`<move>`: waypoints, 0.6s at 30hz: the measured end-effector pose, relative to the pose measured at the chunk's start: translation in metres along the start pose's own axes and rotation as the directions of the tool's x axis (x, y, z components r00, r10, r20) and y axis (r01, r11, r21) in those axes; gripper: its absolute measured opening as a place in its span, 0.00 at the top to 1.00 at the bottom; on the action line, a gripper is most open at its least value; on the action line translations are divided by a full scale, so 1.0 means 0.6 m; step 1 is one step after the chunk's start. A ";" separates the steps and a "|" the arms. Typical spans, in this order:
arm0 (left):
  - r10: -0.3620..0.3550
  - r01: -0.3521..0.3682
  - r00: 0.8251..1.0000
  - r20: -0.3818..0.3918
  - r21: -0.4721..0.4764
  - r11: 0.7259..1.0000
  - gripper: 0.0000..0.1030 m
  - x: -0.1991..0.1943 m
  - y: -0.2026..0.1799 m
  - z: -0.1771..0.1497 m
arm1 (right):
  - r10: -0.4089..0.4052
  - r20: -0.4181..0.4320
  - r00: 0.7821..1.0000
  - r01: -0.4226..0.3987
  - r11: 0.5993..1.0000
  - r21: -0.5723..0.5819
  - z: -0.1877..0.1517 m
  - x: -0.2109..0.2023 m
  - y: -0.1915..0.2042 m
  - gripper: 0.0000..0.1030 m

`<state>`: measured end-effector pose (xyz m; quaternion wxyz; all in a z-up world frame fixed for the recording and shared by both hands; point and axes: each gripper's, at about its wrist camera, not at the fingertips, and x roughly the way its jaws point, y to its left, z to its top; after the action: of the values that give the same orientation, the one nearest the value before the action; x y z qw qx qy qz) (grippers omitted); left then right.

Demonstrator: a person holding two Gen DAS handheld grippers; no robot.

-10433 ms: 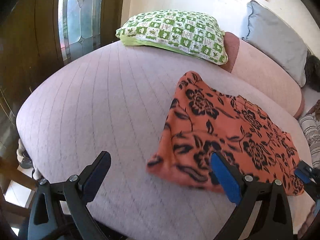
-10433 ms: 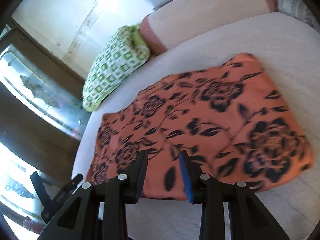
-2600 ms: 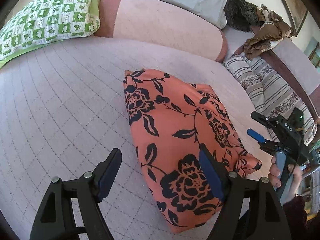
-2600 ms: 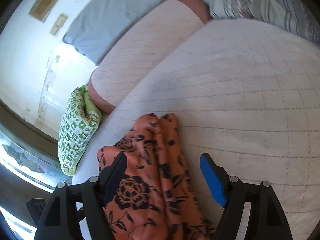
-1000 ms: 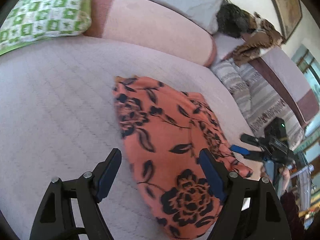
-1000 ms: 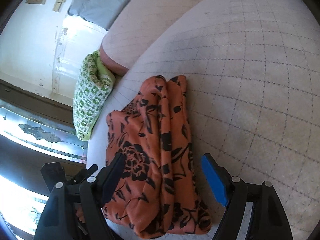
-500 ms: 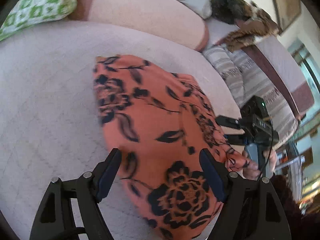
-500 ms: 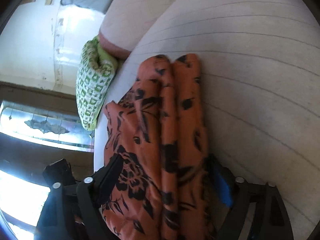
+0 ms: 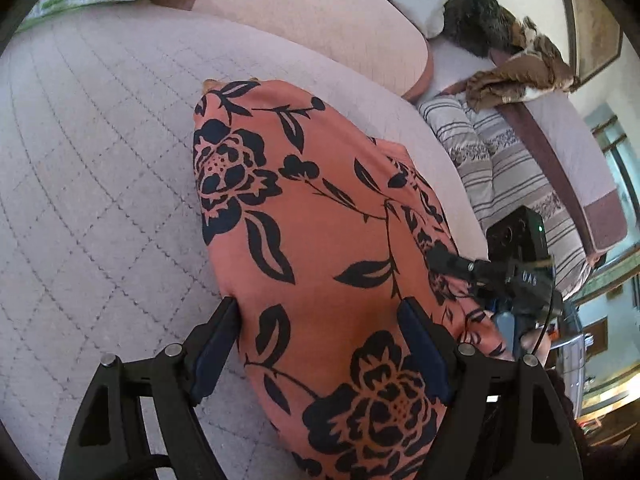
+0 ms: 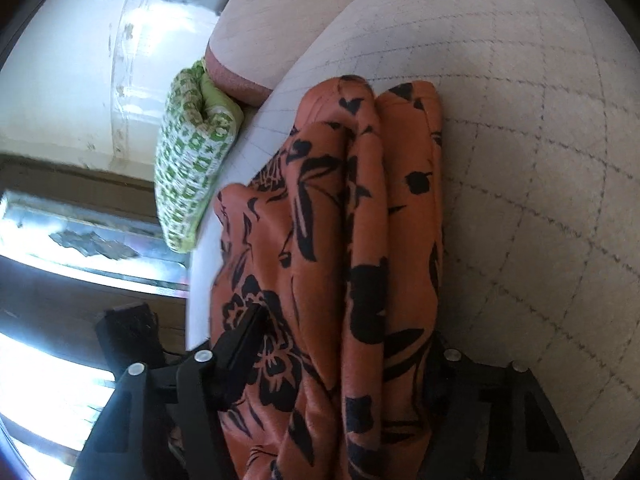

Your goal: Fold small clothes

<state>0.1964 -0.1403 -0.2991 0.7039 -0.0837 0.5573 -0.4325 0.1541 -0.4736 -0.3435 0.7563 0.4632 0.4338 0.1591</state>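
A folded orange garment with a black flower print [image 9: 320, 216] lies on the pale quilted cushion [image 9: 92, 140]. My left gripper [image 9: 320, 320] is open, with its fingers on either side of the garment's near end. My right gripper [image 10: 344, 336] is open too, and the garment's folded layers [image 10: 360, 240] lie between its fingers. The right gripper also shows in the left wrist view [image 9: 500, 272] at the garment's right edge. The right finger of my right gripper is hidden under cloth.
A green checked pillow [image 10: 192, 160] and a pink bolster [image 9: 320, 20] lie at the back. A striped blanket [image 9: 500, 160] and a brown cloth [image 9: 520, 76] lie to the right. A window [image 10: 80, 240] is at the left.
Both grippers have moved in onto the garment. It was ahead of the open fingers, and now it lies between them on both sides.
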 end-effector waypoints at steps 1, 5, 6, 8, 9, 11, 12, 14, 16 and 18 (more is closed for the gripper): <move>0.018 -0.018 1.000 -0.008 0.003 1.000 0.29 0.000 0.003 0.000 | -0.012 0.001 1.000 0.012 1.000 -0.011 -0.002 0.001 0.003 0.36; -0.015 0.014 1.000 -0.008 -0.105 0.994 0.33 -0.020 0.036 0.003 | 0.001 -0.003 1.000 -0.001 1.000 0.010 -0.001 0.000 -0.006 0.36; -0.020 0.018 1.000 -0.013 -0.110 0.994 0.33 -0.020 0.038 0.002 | -0.001 -0.002 1.000 0.001 1.000 0.003 -0.002 0.000 -0.006 0.36; -0.008 0.003 0.999 -0.051 -0.100 0.995 0.33 -0.009 0.034 -0.002 | -0.003 0.001 1.000 0.003 1.000 -0.002 -0.004 -0.001 -0.006 0.36; -0.004 -0.004 0.997 -0.083 -0.095 0.995 0.33 -0.001 0.032 -0.005 | -0.001 0.000 1.000 0.001 1.000 0.001 -0.003 -0.001 -0.008 0.36; -0.010 0.000 0.995 -0.100 -0.096 0.995 0.31 0.005 0.030 -0.010 | 0.001 -0.003 1.000 -0.001 1.000 0.007 -0.002 0.000 -0.008 0.35; -0.020 0.010 0.994 -0.108 -0.095 0.995 0.31 0.005 0.028 -0.010 | 0.002 -0.004 1.000 -0.002 1.000 0.008 -0.002 0.000 -0.009 0.35; -0.047 0.035 0.993 -0.110 -0.114 0.993 0.31 0.008 0.029 -0.013 | 0.002 -0.004 1.000 -0.002 1.000 0.007 0.000 0.002 -0.007 0.35; -0.061 0.049 0.994 -0.093 -0.125 0.991 0.31 0.008 0.029 -0.018 | 0.004 -0.004 1.000 -0.004 1.000 0.009 0.001 0.003 -0.008 0.34; -0.069 0.060 0.995 -0.065 -0.140 0.988 0.32 0.011 0.028 -0.016 | 0.002 -0.002 1.000 -0.002 1.000 0.009 0.003 0.005 -0.006 0.34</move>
<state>0.1972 -0.1310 -0.3175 0.6622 -0.1349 0.6069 -0.4183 0.1566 -0.4743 -0.3476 0.7535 0.4668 0.4350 0.1582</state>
